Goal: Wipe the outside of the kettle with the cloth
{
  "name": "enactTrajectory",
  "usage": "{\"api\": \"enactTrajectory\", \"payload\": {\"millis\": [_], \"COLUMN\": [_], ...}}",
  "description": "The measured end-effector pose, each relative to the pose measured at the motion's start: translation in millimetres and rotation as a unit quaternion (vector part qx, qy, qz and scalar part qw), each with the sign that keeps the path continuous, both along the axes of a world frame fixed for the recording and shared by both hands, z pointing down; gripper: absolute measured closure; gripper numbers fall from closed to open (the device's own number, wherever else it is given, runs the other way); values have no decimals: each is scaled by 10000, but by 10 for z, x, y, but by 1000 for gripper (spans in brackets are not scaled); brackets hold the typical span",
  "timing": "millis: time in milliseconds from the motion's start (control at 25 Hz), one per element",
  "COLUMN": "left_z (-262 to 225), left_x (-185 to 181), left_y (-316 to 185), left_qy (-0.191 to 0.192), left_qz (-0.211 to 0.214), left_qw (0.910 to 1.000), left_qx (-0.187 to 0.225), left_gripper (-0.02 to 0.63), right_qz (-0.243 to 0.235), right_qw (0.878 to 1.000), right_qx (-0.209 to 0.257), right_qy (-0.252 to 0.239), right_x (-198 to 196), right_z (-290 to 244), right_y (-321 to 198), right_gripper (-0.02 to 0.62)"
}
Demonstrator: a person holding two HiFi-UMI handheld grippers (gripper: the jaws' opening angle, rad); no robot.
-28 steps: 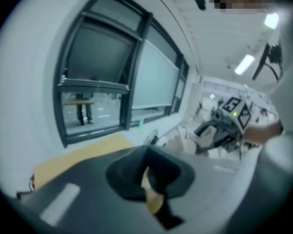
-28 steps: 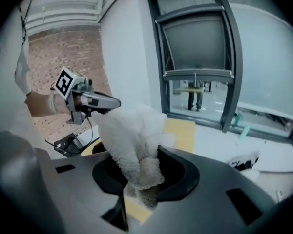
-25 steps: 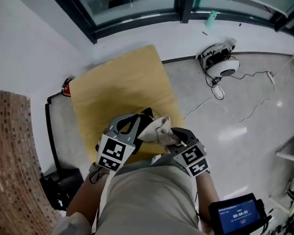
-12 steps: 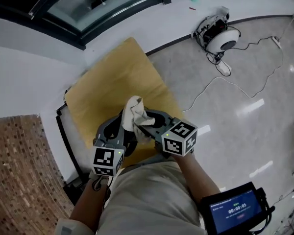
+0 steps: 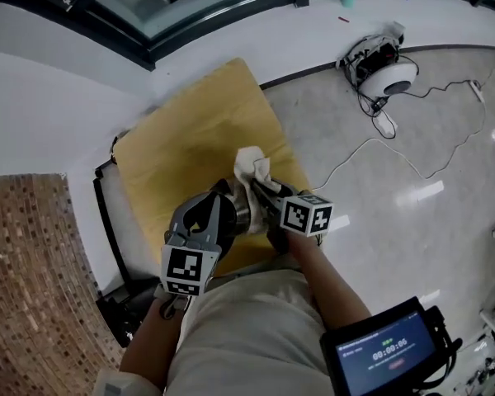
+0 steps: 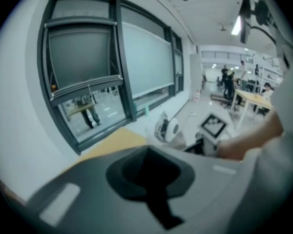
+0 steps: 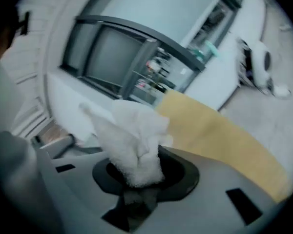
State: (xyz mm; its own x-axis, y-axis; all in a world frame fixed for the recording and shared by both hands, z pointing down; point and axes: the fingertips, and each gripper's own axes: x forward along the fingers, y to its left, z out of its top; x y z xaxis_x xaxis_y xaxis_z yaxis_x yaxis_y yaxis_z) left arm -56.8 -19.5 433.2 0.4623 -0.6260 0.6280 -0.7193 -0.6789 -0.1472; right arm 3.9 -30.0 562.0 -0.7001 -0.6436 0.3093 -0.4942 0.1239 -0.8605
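Observation:
A white cloth (image 5: 252,167) sticks up over the yellow wooden table (image 5: 181,130), and my right gripper (image 5: 261,191) is shut on its lower end. In the right gripper view the bunched cloth (image 7: 132,140) rises out of the notch between the closed jaws. My left gripper (image 5: 228,203) sits just left of it, close to my body. Its jaws look shut in the left gripper view (image 6: 149,177), with only a dark notch showing. A dark, partly metallic shape (image 5: 244,213) lies between the two grippers, mostly hidden. I cannot tell whether it is the kettle.
On the floor to the right lies a round white device (image 5: 389,77) with trailing cables. A screen unit (image 5: 386,357) hangs near my right side. A brick-patterned surface (image 5: 25,271) is at the left. A dark window frame (image 5: 223,15) runs along the far wall.
My right gripper has rolled over and moved down and forward, carrying the cloth from in front of my body out over the table. The left gripper has sunk a little.

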Motion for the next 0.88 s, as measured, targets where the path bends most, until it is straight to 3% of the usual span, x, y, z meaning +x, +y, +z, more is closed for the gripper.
{"api": "enactTrajectory", "payload": {"millis": [40, 80, 200, 240, 280, 400, 440, 560, 600, 680, 760, 880], "left_z": [-5, -7, 4, 11, 15, 15, 17, 19, 21, 37, 55, -84], "left_x": [-10, -22, -37, -39, -43, -50, -43, -67, -87, -100, -52, 10], "left_y": [-3, -3, -11, -7, -6, -18, -5, 18, 21, 25, 57, 184], "left_qy": [8, 14, 25, 15, 3, -6, 0, 17, 5, -18, -16, 141], "left_qz": [2, 0, -3, -5, -7, -30, -26, -20, -35, -51, 52, 240], "left_qw": [10000, 10000, 10000, 10000, 10000, 10000, 10000, 10000, 10000, 10000, 10000, 9995], "left_qx": [4, 11, 22, 14, 8, 13, 9, 27, 42, 62, 25, -160], "left_gripper": [607, 607, 607, 607, 607, 607, 607, 607, 607, 607, 607, 606], "right_qz": [52, -23, -383, -364, -258, -141, -289, -761, -832, -968, -1393, -1904], "right_qw": [9990, 9988, 9950, 9929, 9945, 9982, 9978, 9944, 9931, 9937, 9872, 9741], "right_qx": [-444, -480, 903, 1116, 973, -459, -464, 666, 804, 482, 64, 738], "right_qy": [3, 50, 186, 214, 293, 372, 373, 296, 206, 310, 770, 968], "right_x": [44, 33, -144, -164, -132, 19, 5, -185, -247, -280, -235, -275], "right_z": [240, 229, -611, -697, -549, 307, 270, -410, -476, -197, 152, -185], "right_y": [13, 28, 67, 85, 90, 82, 86, 13, -35, -146, -244, -546], "right_gripper": [468, 468, 468, 468, 468, 468, 468, 468, 468, 468, 468, 468]}}
